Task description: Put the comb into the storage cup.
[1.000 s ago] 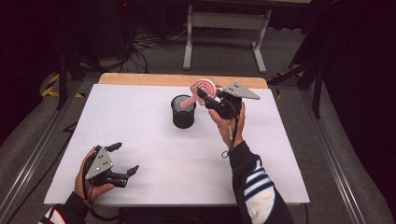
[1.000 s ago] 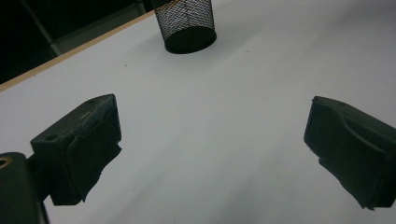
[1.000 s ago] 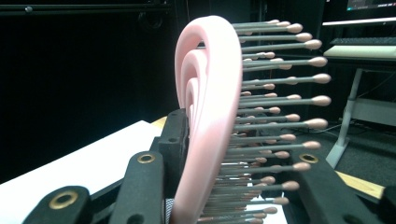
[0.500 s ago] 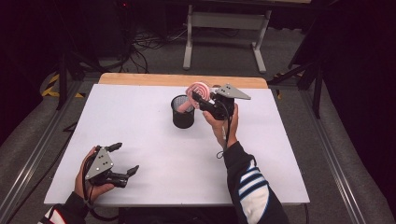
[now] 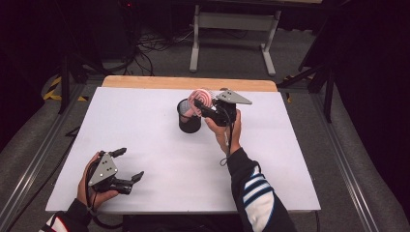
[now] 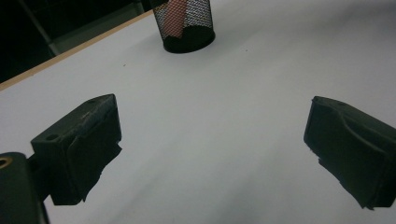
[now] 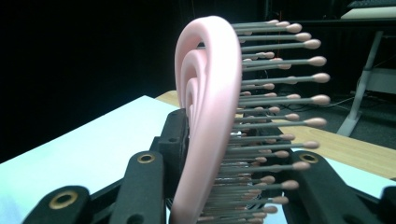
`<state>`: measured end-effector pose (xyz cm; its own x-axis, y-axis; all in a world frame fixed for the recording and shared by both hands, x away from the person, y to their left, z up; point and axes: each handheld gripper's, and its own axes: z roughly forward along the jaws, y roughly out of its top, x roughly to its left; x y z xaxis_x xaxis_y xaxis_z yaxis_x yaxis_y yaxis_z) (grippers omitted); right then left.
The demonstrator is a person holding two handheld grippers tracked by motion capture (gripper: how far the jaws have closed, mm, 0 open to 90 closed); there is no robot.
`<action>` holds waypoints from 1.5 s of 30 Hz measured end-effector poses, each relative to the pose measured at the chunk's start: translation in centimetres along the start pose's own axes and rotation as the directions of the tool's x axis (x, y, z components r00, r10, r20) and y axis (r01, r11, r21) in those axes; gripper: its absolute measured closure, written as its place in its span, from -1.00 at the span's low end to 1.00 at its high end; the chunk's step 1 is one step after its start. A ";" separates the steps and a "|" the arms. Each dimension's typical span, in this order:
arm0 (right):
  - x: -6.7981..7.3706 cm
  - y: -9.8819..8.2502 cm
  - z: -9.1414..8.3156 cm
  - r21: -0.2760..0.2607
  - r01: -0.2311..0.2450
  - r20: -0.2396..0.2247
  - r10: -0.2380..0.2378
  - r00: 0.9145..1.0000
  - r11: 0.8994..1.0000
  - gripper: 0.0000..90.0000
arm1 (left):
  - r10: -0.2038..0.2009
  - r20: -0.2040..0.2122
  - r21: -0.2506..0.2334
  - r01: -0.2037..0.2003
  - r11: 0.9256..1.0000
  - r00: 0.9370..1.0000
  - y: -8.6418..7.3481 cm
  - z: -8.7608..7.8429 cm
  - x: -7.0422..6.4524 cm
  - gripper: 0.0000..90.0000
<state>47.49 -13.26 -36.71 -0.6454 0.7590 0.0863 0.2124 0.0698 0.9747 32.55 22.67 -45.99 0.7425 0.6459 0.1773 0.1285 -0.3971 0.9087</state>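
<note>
The right hand-held gripper [image 5: 200, 107] is clamped on a pink hairbrush [image 5: 199, 99], its jaws closed across the brush's head: in the right gripper view one jaw presses the smooth pink back and the other sits among the bristles [image 7: 280, 74], which stand out sideways with small rounded tips. The brush is held upright in the air just above and beside a black mesh cup [image 5: 189, 117] that stands near the far middle of the white surface [image 5: 145, 125]; in the high view its lower end appears to reach toward the cup's mouth, though whether it is inside cannot be told from there. In the left gripper view something pinkish shows through the mesh of the cup [image 6: 184, 23], which suggests the handle is already partly in. The brush looks light and stiff, a moulded plastic frame with open loops; the bristles will bend and give little purchase, so a hold that relies on them may let the brush twist, and the solid back or the handle would be the firmer place to grip. The cup looks light too and could tip if nudged at its rim. The left hand-held gripper [image 5: 126, 166] rests near the front left corner of the surface, jaws apart and holding nothing. No brand, label or writing can be read on anything.
</note>
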 end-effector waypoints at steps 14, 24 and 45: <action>-0.3 -0.3 0.3 -0.009 -0.026 0.014 0.026 1.000 1.000 0.38 | 0.002 -0.003 0.006 -0.002 1.000 1.000 0.0 0.0 0.0 -0.88; -1.0 -0.4 0.1 -0.023 -0.061 0.052 0.062 0.997 0.998 0.34 | 0.001 -0.004 0.011 0.000 1.000 1.000 0.0 0.1 0.0 -0.88; -1.8 -0.8 0.4 -0.003 -0.074 0.100 0.074 0.992 0.997 0.27 | 0.005 -0.003 0.007 -0.005 1.000 1.000 0.0 0.0 0.0 -0.88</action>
<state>48.74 -14.45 -37.73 -0.5517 0.8227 0.1373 0.2575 0.0114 0.9662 32.55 22.61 -45.99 0.7409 0.6463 0.1829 0.1296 -0.4046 0.9052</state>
